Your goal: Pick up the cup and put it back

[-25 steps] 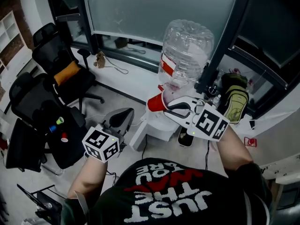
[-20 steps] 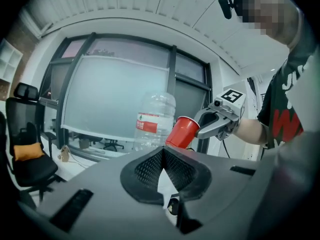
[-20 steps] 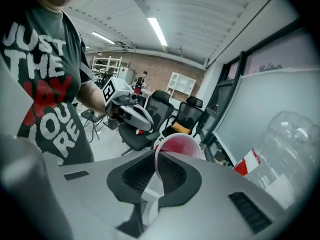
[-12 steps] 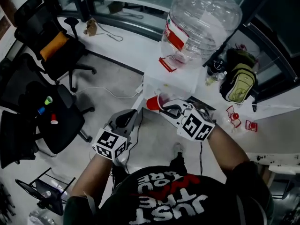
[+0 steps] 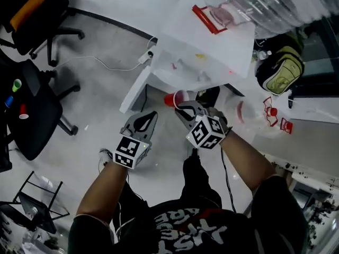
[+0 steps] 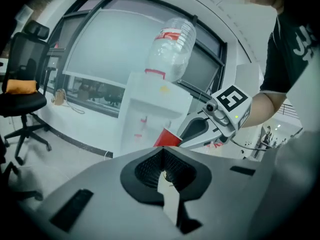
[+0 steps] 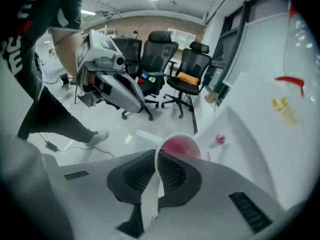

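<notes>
Right gripper (image 7: 157,160) is clamped on the rim of the red cup (image 7: 180,146) at centre frame, just beside the water dispenser (image 5: 212,46). Left gripper (image 6: 161,156) has its jaws together, holding nothing.

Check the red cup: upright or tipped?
Tipped. The right gripper pinches the red cup by its rim, with the mouth turned sideways toward that gripper's camera, not up.

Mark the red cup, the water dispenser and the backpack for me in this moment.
red cup (image 7: 180,148), right gripper view, on its red inside.
water dispenser (image 5: 212,44), head view, on its white body.
backpack (image 5: 280,70), head view, on its green front panel.
</notes>
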`<state>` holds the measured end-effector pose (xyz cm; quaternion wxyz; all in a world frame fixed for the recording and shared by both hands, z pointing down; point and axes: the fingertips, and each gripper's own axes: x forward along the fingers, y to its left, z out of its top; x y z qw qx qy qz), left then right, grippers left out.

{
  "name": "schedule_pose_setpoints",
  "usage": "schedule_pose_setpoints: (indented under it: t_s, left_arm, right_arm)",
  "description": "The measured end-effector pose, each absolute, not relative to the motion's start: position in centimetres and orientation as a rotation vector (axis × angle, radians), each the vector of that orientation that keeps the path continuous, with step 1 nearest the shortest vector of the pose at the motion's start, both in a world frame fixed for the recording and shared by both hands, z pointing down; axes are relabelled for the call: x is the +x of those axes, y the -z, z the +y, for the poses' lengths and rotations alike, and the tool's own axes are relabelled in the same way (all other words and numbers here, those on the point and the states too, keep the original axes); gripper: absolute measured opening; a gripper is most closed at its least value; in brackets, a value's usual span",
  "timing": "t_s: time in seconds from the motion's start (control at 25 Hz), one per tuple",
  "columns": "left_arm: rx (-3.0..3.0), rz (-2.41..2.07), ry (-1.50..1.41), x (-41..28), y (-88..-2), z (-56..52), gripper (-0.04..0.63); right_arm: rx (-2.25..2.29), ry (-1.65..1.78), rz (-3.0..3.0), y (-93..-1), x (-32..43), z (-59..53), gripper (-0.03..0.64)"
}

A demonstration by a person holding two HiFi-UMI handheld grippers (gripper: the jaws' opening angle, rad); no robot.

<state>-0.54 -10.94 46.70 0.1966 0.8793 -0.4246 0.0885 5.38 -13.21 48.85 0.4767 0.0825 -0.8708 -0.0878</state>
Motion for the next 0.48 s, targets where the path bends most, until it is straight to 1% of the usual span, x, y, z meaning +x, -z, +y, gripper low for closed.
schedule_pose_setpoints:
  t_s: [0.28, 0.48]
  left_arm:
    - [2.475, -1.131, -0.401, 1.4, -64.4, -10.4, 0.008]
    - [2.462, -1.173, -0.418, 1.2, -73.9, -11.6, 0.008]
  right_arm:
    - [0.223, 0.172, -1.996, -69.9, 7.3, -14.2, 0.046]
    - [0.285, 0.162, -1.916, -82.3, 8.2, -16.1, 0.046]
